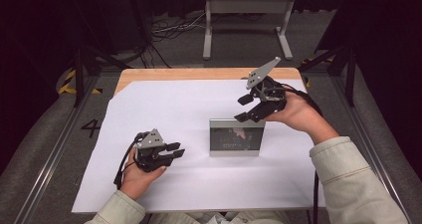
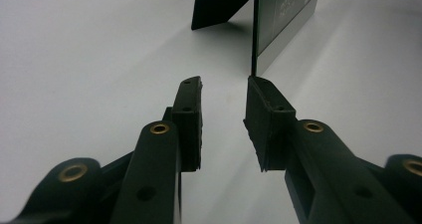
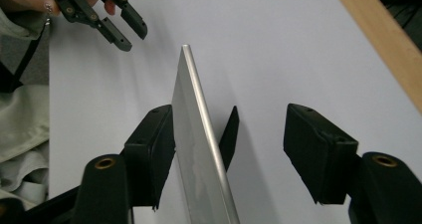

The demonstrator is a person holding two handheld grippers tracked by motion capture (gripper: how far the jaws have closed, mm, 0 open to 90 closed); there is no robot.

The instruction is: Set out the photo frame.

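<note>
A silver-edged picture frame [image 1: 236, 137] with a dark picture stands upright on the white sheet [image 1: 174, 104], propped by a black back stand [image 2: 219, 5]. My left gripper [image 1: 180, 150] rests low at the frame's left, pointing toward it, open with nothing between its jaws [image 2: 224, 84]. My right gripper [image 1: 240, 109] hovers above the frame's top right, open. In the right gripper view the frame's top edge [image 3: 199, 149] runs up between the jaws [image 3: 229, 114], close by the left pad and well clear of the right one. The left gripper [image 3: 127, 35] shows beyond.
The white sheet covers most of a wooden table [image 1: 199, 73]. Behind the table a grey metal stand [image 1: 246, 15] and loose cables [image 1: 169, 27] sit on the floor. Pale sleeves [image 1: 358, 184] come in from the bottom.
</note>
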